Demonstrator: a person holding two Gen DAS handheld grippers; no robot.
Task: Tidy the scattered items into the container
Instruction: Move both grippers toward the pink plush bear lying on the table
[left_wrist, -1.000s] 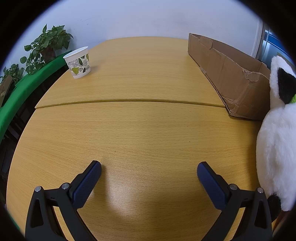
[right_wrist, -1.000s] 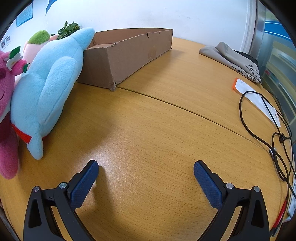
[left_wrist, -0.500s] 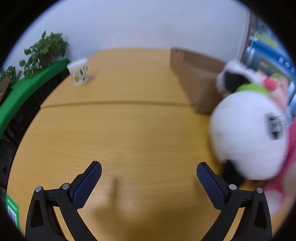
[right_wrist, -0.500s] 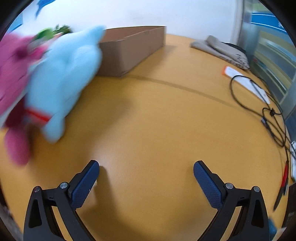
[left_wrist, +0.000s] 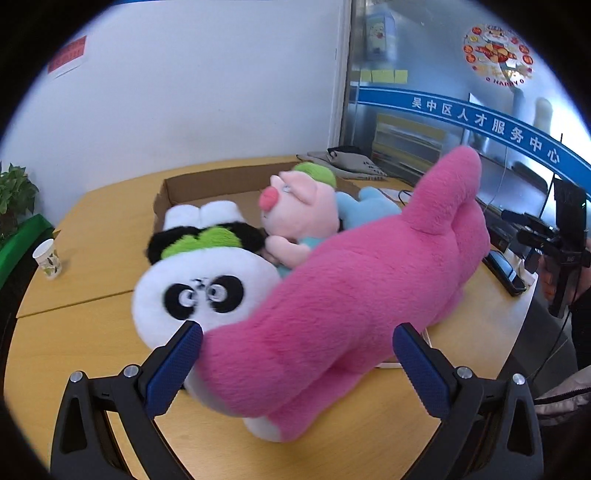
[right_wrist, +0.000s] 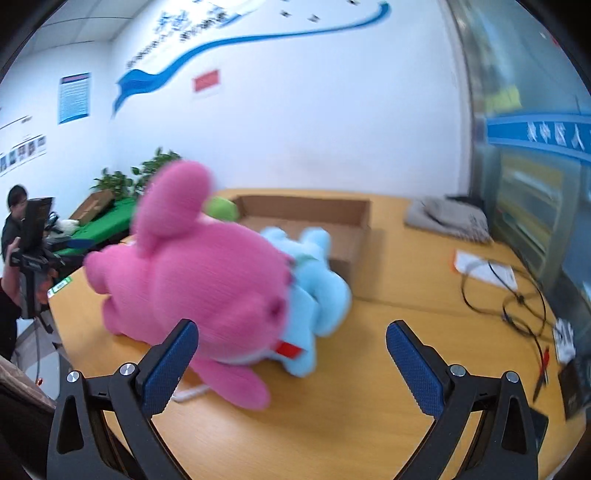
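Note:
A big pink plush (left_wrist: 362, 295) lies on the wooden table, its near end between the fingers of my open left gripper (left_wrist: 295, 365). A white panda plush (left_wrist: 195, 291) sits left of it, with a pale pink pig plush (left_wrist: 299, 218) and a light blue plush (left_wrist: 369, 210) behind. The open cardboard box (left_wrist: 207, 188) stands beyond them. In the right wrist view the pink plush (right_wrist: 207, 280) and blue plush (right_wrist: 321, 291) lie in front of the box (right_wrist: 306, 210). My right gripper (right_wrist: 291, 369) is open and empty, just short of them.
A paper cup (left_wrist: 48, 258) stands at the table's left edge near green plants (left_wrist: 14, 192). Black cables (right_wrist: 509, 295), papers and a folded grey cloth (right_wrist: 450, 218) lie on the table's right side. A person with a camera rig (right_wrist: 33, 251) stands at the left.
Both grippers have swung up and toward the plush pile, which now fills both views. Both stay open. The toys have not been taken hold of.

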